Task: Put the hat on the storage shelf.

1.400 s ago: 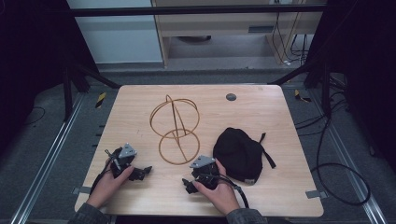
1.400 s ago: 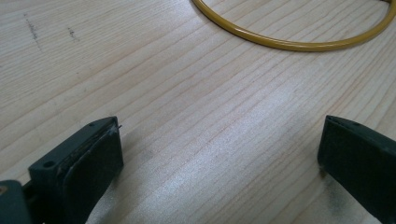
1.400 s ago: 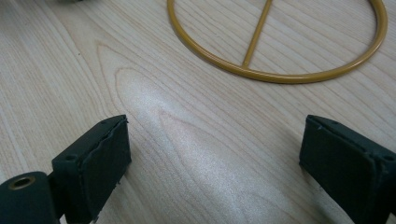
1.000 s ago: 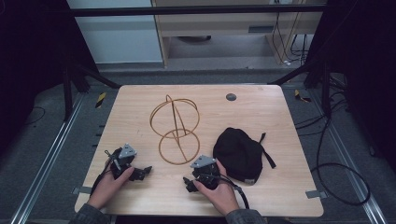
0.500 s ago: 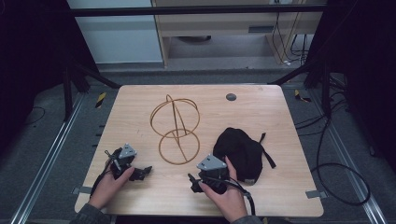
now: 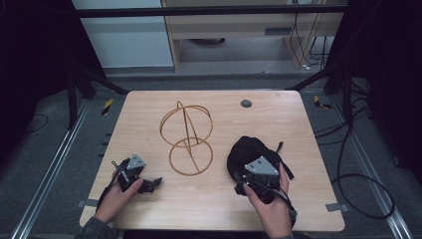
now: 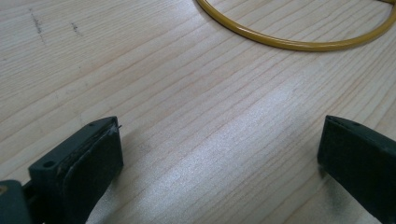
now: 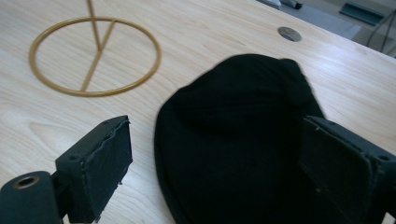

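Two claws sit low on my counter [image 6: 149,104], one in each hand. My left claw [image 6: 149,184] rests at the lower left of the high view, held by the left hand [image 6: 117,196], and its jaws stand wide apart with nothing between them; in its own view I see bare wood between the pads and an arc of the wire stand [image 7: 299,39] across the upper right of the frame. My right claw [image 6: 249,174] is at the lower middle-right of the high view, gripped by the right hand [image 6: 271,206], its grey plate [image 6: 261,167] on top. Its jaws are spread too, one on each side of the near edge of the black cap [image 8: 243,135], not closed on it; I cannot tell whether the pads touch the cloth. The cap [image 6: 249,149] lies on the counter right of centre, a strap [image 6: 280,147] poking out toward the upper right. The stand [image 6: 188,137], a flat ring with an upright wire globe behind it, sits at the middle of the counter, just left of the cap and apart from it. A small dark round cap plug [image 6: 246,103] is set in the counter near the far edge.
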Motion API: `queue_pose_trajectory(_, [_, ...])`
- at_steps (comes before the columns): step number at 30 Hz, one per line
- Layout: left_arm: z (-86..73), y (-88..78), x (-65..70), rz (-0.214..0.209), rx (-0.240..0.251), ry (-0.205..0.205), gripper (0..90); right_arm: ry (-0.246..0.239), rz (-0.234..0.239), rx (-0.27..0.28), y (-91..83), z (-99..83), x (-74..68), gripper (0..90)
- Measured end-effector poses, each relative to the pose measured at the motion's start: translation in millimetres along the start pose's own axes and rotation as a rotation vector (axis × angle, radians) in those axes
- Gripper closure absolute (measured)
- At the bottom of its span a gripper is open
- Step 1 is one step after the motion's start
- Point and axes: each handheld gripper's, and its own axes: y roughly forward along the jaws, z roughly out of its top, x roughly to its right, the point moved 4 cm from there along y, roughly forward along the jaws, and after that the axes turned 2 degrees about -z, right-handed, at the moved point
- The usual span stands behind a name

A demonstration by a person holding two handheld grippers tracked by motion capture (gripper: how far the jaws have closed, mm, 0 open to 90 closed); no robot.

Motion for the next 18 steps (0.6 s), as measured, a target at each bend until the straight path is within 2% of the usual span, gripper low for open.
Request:
queue_pose_trajectory(6, [0.3, 0.3, -0.3, -0.003, 0.0, 0.002, 0.0, 0.027, 0.004, 0.01, -2.0, 1.6, 6.0, 10.1])
queue_pose_trajectory(11, [0.5, 0.4, -0.6, -0.005, -0.002, 0.007, 0.0, -0.027, 0.021, -0.01, -0.2, 21.0, 12.0, 10.4])
queue_pose_trajectory(15, [0.4, 0.4, -0.3, -0.002, 0.0, 0.005, 0.0, -0.048, 0.05, -0.038, -7.9, 35.8, 27.5, 11.1])
queue_pose_trajectory(16, [0.3, 0.4, -0.3, -0.002, 0.0, 0.004, 0.0, -0.048, 0.05, -0.038, -7.9, 35.8, 27.5, 11.1])
queue_pose_trajectory(18, [0.3, 0.4, -0.3, -0.002, 0.0, 0.004, 0.0, -0.067, 0.069, -0.079, -11.5, 43.1, 42.2, 10.7])
